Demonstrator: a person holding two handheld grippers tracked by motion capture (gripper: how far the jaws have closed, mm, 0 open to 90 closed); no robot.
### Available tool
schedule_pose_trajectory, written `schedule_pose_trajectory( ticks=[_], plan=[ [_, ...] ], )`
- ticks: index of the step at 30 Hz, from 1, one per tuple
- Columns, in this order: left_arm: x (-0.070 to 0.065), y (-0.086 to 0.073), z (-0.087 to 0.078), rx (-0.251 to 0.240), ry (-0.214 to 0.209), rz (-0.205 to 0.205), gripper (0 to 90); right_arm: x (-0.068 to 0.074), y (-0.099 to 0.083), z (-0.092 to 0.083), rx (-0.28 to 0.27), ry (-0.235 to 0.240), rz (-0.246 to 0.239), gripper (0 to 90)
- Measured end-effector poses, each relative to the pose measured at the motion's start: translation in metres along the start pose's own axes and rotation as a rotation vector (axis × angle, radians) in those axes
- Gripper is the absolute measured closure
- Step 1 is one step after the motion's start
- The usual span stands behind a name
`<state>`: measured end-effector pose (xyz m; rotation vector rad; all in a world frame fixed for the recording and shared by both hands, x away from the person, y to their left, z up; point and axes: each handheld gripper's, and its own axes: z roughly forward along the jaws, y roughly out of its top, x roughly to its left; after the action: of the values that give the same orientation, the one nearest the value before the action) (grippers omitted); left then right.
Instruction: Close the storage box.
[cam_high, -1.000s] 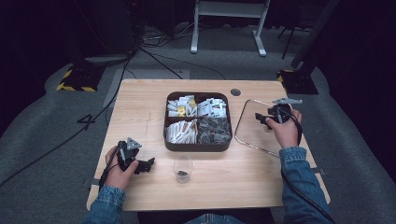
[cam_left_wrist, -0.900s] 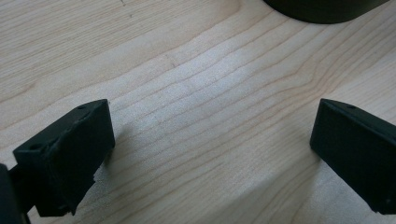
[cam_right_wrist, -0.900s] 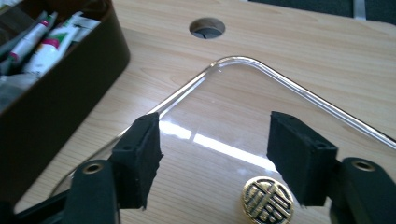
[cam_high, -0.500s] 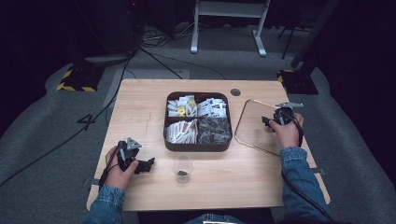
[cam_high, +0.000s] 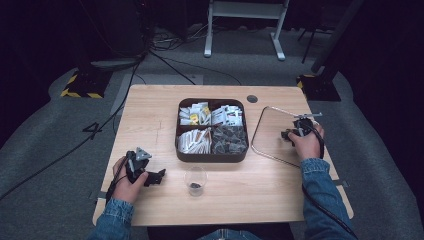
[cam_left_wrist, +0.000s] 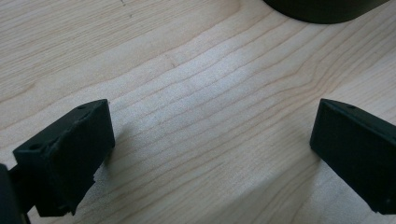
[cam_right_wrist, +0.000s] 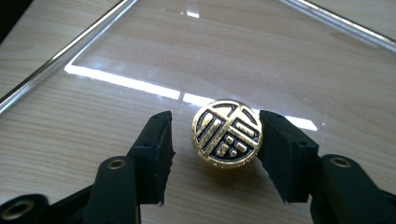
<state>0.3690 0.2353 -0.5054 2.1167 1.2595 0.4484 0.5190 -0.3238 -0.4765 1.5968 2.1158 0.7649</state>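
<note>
A glossy gold-and-black metal knob (cam_right_wrist: 227, 133) sits on a clear glass lid (cam_right_wrist: 140, 51) over matt wooden table (cam_high: 150, 115).

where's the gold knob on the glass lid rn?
In the right gripper view the gold knob sits between the right gripper's jaws, atop the glass lid, which lies right of the compartment tray.

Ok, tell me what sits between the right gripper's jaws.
A round gold-and-black knob on the glass lid, seen in the right gripper view. One jaw of the right gripper touches it; the other stands off, the jaws having just been closing.
</note>
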Motion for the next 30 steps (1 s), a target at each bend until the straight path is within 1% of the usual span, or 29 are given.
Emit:
schedule_pose_trajectory(
  ticks=[3,7,10,15,18,22,24,30],
  plan=[
    [0.0,0.0,0.0,0.0,-0.001,0.0,0.2,-0.001,-0.001,0.001,0.021,-0.002,-0.001,50.3],
    [0.0,0.0,0.0,0.0,0.0,0.004,0.2,-0.002,-0.002,0.001,0.022,-0.014,-0.002,54.0],
    [0.0,0.0,0.0,0.0,-0.001,0.004,0.2,-0.003,-0.003,0.0,0.017,-0.017,0.007,56.5],
    [0.0,0.0,0.0,0.0,0.0,0.004,0.2,-0.002,-0.003,0.0,0.013,-0.024,0.002,58.4],
    [0.0,0.0,0.0,0.0,-0.001,0.003,0.2,-0.001,-0.003,0.0,0.004,-0.027,-0.001,58.6],
    [0.0,0.0,0.0,0.0,-0.001,0.004,0.2,-0.002,-0.004,0.0,-0.008,-0.022,0.029,58.8],
    [0.0,0.0,0.0,0.001,-0.001,0.004,0.2,-0.003,-0.004,-0.001,-0.015,-0.026,0.035,58.8],
    [0.0,0.0,0.0,0.0,-0.001,0.003,0.2,-0.004,-0.001,-0.009,-0.062,-0.021,0.028,58.9]
  ],
)
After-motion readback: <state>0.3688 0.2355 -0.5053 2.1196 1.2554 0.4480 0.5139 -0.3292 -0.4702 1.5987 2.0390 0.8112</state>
